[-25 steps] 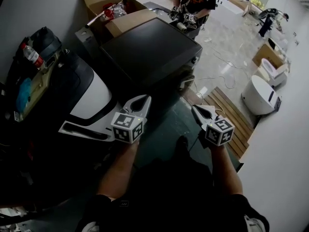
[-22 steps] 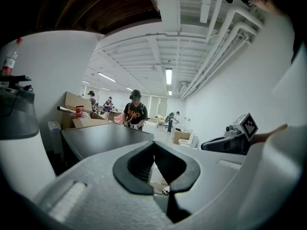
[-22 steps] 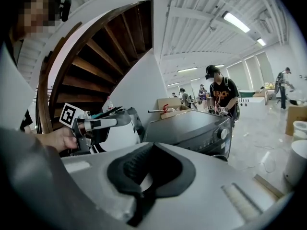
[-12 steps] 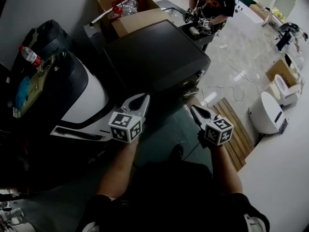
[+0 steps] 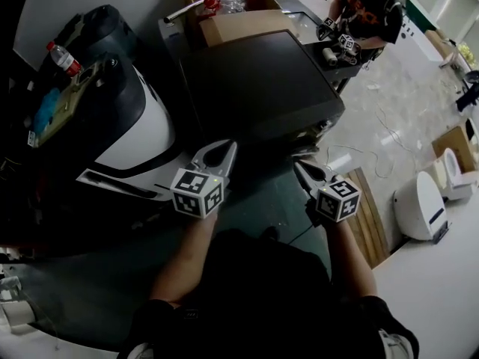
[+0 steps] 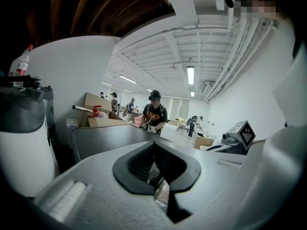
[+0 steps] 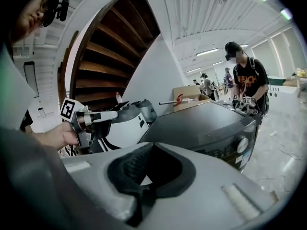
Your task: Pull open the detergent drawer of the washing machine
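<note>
Dark-topped washing machine (image 5: 254,81) sat in the middle of the room, front panel facing the person with the grippers. Knob and control strip showed on that front in the right gripper view. The detergent drawer couldn't be picked out there, so whether it was in or out, can't tell.

Left of it stood a white-and-black machine (image 5: 138,137), close alongside. On the floor to the right lay a wooden pallet (image 5: 370,215), and beyond that a round white appliance (image 5: 419,204).

Behind the washing machine an open cardboard box (image 5: 258,22) sat with its flaps up. Inside it were a red item (image 5: 212,1) and some crumpled clear plastic (image 5: 236,0). A metal pipe (image 5: 183,11) stuck out over its left edge. A second cardboard box (image 5: 455,142) sat on the floor at far right, contents too small to read.

Another person (image 5: 367,10) stood at the far corner of the washing machine.

Left gripper (image 5: 227,149) was in the air, short of the machine's front and not touching it. Jaws were pressed together with nothing between them. Right gripper (image 5: 299,167) was the same: jaws closed, empty, near the front corner but clear of it.

A red-capped bottle (image 5: 64,57) stood on top of dark gear at far left, fill level not readable.
</note>
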### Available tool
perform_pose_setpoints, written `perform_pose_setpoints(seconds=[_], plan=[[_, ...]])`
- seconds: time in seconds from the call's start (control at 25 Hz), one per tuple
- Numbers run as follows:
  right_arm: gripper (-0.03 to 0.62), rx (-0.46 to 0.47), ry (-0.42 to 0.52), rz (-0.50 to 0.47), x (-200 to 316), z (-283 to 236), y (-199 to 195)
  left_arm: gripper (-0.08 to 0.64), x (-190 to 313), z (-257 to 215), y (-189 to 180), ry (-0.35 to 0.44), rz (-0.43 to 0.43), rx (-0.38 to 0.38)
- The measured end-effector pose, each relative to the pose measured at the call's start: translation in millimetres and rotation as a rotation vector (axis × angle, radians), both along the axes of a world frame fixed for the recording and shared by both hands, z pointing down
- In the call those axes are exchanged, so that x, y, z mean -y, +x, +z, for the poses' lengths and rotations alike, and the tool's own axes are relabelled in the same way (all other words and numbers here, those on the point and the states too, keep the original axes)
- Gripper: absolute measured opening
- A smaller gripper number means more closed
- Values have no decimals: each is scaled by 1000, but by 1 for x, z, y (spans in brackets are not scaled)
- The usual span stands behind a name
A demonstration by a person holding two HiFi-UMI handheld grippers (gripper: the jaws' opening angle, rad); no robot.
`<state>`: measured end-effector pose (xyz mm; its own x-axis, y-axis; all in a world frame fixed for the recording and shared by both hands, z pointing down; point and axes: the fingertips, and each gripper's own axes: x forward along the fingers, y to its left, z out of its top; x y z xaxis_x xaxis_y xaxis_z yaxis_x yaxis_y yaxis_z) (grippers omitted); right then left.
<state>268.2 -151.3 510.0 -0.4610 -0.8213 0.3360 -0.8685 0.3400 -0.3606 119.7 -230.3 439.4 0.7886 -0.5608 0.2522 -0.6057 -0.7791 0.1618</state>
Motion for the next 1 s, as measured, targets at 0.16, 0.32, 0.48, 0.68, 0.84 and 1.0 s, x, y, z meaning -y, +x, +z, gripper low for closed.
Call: perform_pose_setpoints(seconds=[0.16, 0.32, 0.48, 0.68, 0.84, 1.0], plan=[[3, 6, 6, -24, 7, -3, -18, 11, 5, 6, -27, -15, -40, 6], [3, 3, -19, -26, 8, 3, -37, 11, 6, 9, -57, -14, -65, 5], [3, -8, -15, -6, 14, 6, -54, 11, 6, 32, -84, -61, -71, 9], [3, -18, -47, -26, 12, 22, -71, 11, 2, 61, -102, -113, -84, 24], [3, -19, -93, -59, 23, 39, -74, 11, 11, 82, -111, -153, -119, 46], [3, -44, -118, -78, 41, 52, -64, 11, 19, 102, -108, -193, -126, 65]])
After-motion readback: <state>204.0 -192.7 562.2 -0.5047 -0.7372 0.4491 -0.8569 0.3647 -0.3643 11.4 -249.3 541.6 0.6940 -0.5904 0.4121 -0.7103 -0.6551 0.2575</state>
